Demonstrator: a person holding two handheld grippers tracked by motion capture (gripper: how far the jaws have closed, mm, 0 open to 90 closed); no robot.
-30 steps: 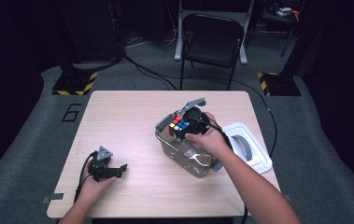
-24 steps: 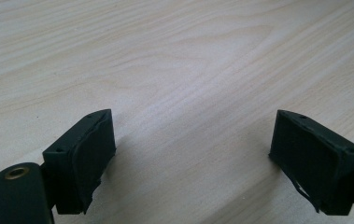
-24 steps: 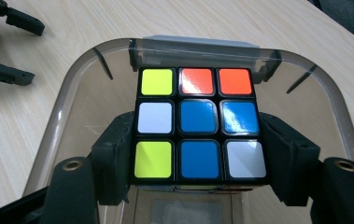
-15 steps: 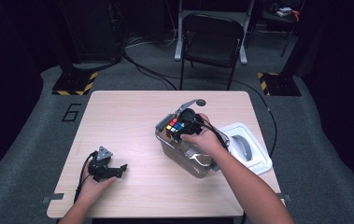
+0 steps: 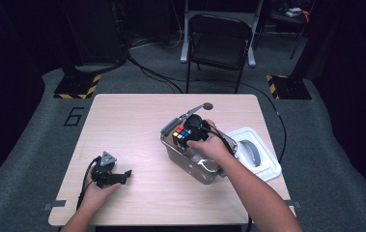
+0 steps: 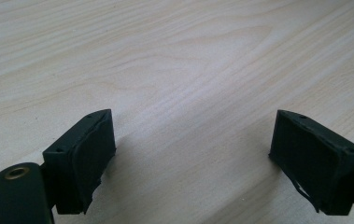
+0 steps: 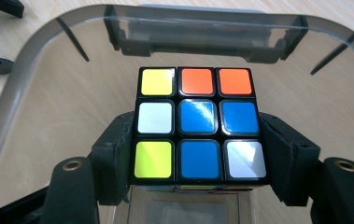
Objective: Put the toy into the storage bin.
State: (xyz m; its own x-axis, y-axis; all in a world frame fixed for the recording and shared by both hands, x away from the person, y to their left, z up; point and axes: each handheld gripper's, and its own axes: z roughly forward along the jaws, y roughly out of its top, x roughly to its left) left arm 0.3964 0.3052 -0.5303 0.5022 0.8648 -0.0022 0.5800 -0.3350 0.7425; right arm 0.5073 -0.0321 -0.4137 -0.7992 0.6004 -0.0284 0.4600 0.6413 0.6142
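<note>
Right gripper view: right gripper clamps puzzle cube | left gripper wide apart, holding nothing

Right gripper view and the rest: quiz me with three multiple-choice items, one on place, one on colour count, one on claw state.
1. Where is the puzzle cube?
A. over the clear bin
B. on the white lid
C. on the chair

2. How many blue squares on its facing side?
A. one
B. three
C. six

3. The left claw is:
A. shut on the cube
B. open over bare table
C. inside the bin

Answers: 1 A, the bin's rim curves around it; 2 B, centre, right-middle and bottom-middle; 3 B, jaws stand apart with wood between.
</note>
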